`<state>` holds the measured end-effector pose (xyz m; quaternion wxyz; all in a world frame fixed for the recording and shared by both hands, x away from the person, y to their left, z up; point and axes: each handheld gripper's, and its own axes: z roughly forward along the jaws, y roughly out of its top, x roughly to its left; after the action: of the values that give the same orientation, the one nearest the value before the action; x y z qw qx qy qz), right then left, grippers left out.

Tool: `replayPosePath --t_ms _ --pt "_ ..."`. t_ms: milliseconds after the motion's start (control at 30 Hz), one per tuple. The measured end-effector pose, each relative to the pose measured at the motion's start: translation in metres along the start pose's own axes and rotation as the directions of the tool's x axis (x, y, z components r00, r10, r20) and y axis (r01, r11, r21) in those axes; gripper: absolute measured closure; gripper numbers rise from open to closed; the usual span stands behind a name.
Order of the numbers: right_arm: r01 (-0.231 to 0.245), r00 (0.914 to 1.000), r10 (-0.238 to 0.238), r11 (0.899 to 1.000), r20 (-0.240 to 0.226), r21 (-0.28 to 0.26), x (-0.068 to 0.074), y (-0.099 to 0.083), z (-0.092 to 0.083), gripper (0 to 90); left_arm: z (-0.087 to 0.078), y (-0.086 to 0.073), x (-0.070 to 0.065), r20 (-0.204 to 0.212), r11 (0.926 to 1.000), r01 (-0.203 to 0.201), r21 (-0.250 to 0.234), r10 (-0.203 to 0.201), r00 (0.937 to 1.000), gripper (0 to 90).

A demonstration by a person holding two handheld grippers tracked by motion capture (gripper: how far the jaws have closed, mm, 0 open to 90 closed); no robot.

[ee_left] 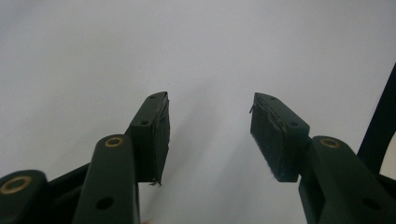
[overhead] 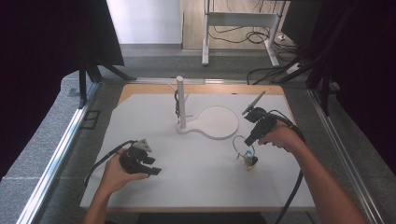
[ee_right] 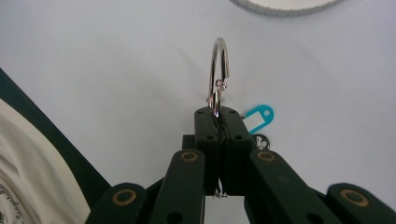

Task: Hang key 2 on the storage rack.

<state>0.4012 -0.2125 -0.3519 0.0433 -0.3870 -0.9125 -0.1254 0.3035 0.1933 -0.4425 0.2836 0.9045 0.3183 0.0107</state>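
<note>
Right gripper [ee_right: 218, 116]: jaws pressed together on a metal ring [ee_right: 218, 70], pinching its lower arc; most of the loop stands up above the tips. A teal tag [ee_right: 258, 116] hangs off the ring just right of the jaws, with a small metal bit below it. In the high view the same gripper [overhead: 251, 138] sits at the right side of the white board [overhead: 140, 121], tips pointing down and toward the near edge, ring [overhead: 241, 145] at the tips, tag and attached bits [overhead: 249, 159] resting on or just above the board; cannot tell which.

Left gripper [ee_left: 208, 135]: jaws spread, nothing between them, plain white board beneath. High view puts it [overhead: 149, 165] near the board's near-left corner, tips pointing right, held in the left hand [overhead: 116, 175].

Stand [overhead: 180, 100]: white upright post with side pegs, at the middle of the far edge, set on a round white base [overhead: 215, 122] that spreads to its right. Something dark hangs from a peg on the post's left; too small to identify. The ring lies near the base's near-right rim, not touching it. The base's rim [ee_right: 280, 5] shows at the top of the right gripper view.
</note>
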Motion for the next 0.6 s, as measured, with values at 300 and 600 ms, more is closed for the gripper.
replayPosePath --t_ms 300,600 --pt "0.014 0.9998 -0.013 0.999 0.012 -0.043 0.003 0.009 -0.020 87.4 0.000 0.000 0.000 0.000 1.0000 0.004 -0.008 -0.004 1.0000 47.9" --pt "0.031 0.9991 -0.030 0.998 0.030 -0.050 0.010 0.025 -0.032 87.5 0.000 0.000 0.000 0.001 1.0000 0.004 -0.008 -0.004 1.0000 47.9"
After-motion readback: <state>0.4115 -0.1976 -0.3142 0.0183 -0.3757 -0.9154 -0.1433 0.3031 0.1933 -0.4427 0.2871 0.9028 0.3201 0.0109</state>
